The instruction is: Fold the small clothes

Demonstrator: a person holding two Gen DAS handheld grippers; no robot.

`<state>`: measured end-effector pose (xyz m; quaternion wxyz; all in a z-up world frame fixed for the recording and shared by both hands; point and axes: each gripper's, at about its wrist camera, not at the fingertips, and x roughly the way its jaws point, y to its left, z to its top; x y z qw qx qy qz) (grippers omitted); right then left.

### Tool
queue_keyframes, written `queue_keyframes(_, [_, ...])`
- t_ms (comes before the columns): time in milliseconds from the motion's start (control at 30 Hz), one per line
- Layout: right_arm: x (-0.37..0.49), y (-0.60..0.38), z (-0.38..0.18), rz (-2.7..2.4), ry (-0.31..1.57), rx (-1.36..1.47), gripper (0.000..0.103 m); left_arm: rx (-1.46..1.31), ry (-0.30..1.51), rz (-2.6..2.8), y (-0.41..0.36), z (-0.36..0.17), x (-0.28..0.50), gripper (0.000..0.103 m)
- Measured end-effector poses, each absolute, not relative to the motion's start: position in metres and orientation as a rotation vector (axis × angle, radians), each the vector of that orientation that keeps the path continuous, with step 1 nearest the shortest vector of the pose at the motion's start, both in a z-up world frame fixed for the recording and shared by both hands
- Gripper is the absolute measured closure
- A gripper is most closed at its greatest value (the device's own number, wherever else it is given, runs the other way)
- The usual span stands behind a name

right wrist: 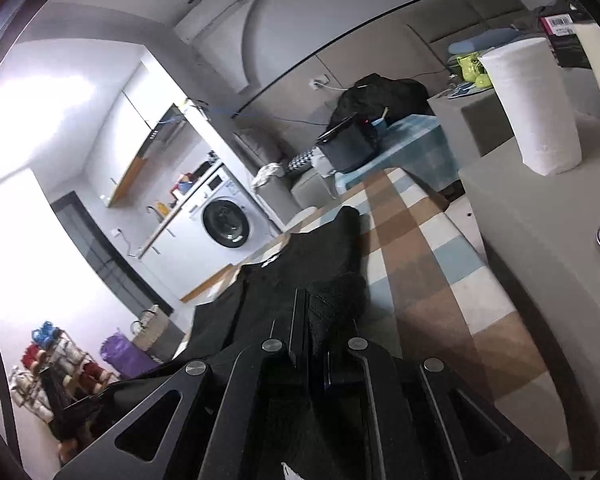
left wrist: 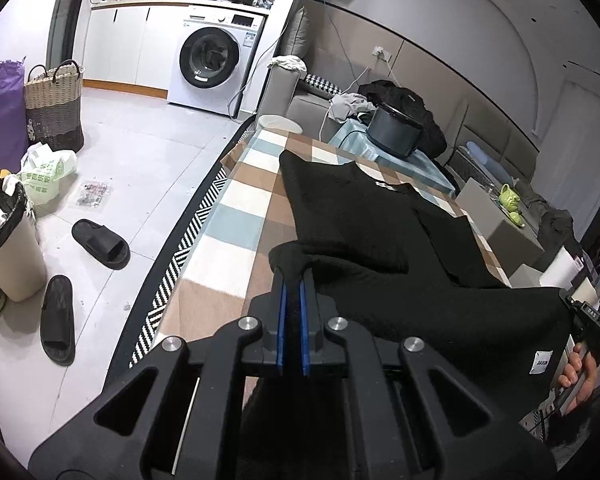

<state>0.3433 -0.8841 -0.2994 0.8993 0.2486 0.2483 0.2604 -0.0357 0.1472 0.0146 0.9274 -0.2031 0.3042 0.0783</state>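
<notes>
A black knit garment [left wrist: 380,232] lies lengthwise on the checked tablecloth [left wrist: 236,216], its near hem lifted off the table. My left gripper [left wrist: 294,276] is shut on the hem's left corner. My right gripper [left wrist: 584,312] shows at the right edge of the left wrist view, shut on the hem's other corner, next to a small white label [left wrist: 542,362]. In the right wrist view my right gripper [right wrist: 306,300] is shut on bunched black fabric, and the garment [right wrist: 320,248] runs away across the tablecloth [right wrist: 420,264].
The table's left edge drops to a tiled floor with black slippers [left wrist: 100,244], a bin [left wrist: 4,248] and a basket [left wrist: 54,104]. A washing machine [left wrist: 212,64] stands behind. A dark pot [left wrist: 396,128] and a sofa lie beyond the table. A paper roll [right wrist: 536,108] stands on a grey block to the right.
</notes>
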Motion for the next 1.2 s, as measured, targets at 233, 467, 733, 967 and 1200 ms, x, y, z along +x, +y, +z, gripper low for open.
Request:
queue_keyframes(233, [0.420,-0.839,-0.287,0.382,0.561,0.495,0.099,-0.428,0.670,0.171,0.172,0.001,0.055,0.100])
queue_keyframes(467, [0.478,-0.816,-0.322,0.282,0.780,0.431,0.057,-0.446,0.832,0.207,0.184,-0.041,0.112,0.075])
queue_keyframes(733, [0.478,-0.810,-0.361,0.343,0.911,0.374,0.034,-0.459,0.915,0.171,0.175,-0.080,0.122,0.049])
queue_keyframes(967, [0.470,-0.775,-0.368,0.340,0.915,0.232,0.067,-0.438,0.921,0.138,0.167,-0.087,0.135,0.075])
queue_keyframes(1200, [0.452,-0.771,-0.370,0.362,0.918,0.219,0.072,-0.398,0.927,0.129,0.165,-0.085,0.138,0.083])
